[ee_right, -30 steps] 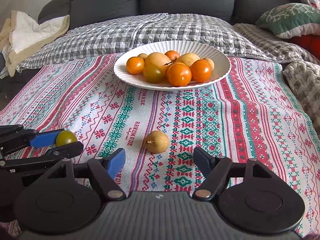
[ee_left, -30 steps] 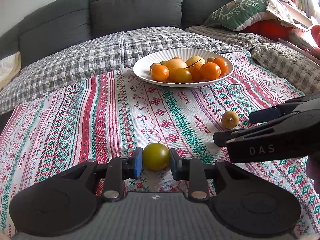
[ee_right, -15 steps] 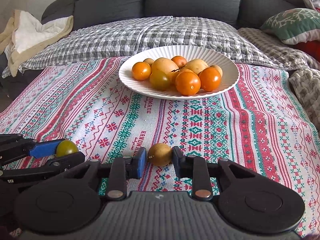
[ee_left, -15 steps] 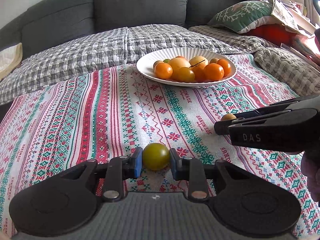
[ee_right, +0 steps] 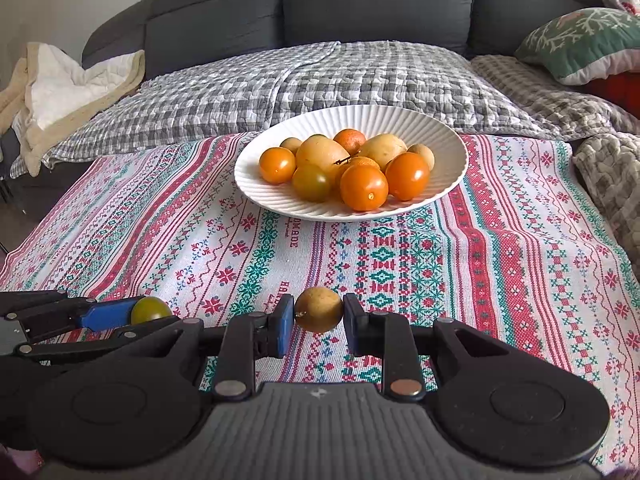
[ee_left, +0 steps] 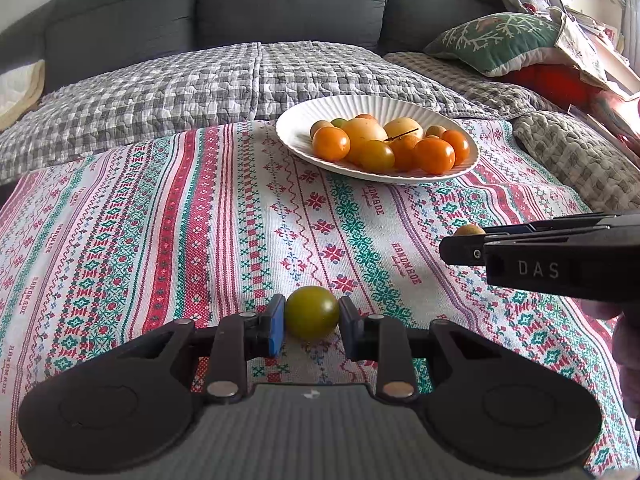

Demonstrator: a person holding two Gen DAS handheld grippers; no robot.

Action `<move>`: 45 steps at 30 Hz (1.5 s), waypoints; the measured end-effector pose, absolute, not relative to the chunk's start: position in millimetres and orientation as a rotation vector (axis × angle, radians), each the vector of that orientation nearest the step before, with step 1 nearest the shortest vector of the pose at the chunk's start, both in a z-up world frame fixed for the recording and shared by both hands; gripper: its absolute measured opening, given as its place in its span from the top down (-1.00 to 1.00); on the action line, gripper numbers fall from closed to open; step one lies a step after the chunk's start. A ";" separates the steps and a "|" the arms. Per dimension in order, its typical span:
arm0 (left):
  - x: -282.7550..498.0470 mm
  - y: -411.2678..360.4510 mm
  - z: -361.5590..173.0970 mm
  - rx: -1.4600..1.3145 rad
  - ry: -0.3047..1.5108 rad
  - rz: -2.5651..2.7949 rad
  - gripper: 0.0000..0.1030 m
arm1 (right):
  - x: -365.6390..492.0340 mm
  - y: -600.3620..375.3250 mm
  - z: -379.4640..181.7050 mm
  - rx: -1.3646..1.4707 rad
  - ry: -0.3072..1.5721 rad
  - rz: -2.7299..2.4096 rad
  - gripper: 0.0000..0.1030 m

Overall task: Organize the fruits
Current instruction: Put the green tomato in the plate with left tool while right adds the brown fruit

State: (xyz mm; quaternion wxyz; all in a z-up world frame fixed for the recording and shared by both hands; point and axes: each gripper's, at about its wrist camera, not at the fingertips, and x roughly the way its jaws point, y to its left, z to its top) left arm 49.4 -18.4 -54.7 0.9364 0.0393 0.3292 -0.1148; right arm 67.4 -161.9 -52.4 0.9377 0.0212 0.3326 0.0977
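Left wrist view: the left gripper (ee_left: pixel 311 322) pinches a round green tomato (ee_left: pixel 311 317) between its pads, low over the striped red, green and white woven cloth (ee_left: pixel 200 216). The right gripper (ee_right: pixel 319 318) clamps a small round yellow-brown fruit (ee_right: pixel 319 309); whether that fruit touches the cloth is hard to say. Beyond both, well apart, a white ribbed plate (ee_right: pixel 404 120) holds a heap of orange and yellow fruits (ee_right: pixel 352 166), before a grey sofa (ee_right: pixel 380 0).

Green tomato (ee_left: pixel 312 317); white ribbed plate (ee_right: pixel 448 136); red-green patterned cloth (ee_left: pixel 200 220) (grey checked quilt (ee_left: pixel 180 88) behind).
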 end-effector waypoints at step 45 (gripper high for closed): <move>206.6 -80.0 0.7 0.078 0.574 -0.368 0.66 | 161.6 -237.6 -15.3 0.292 0.534 0.188 0.54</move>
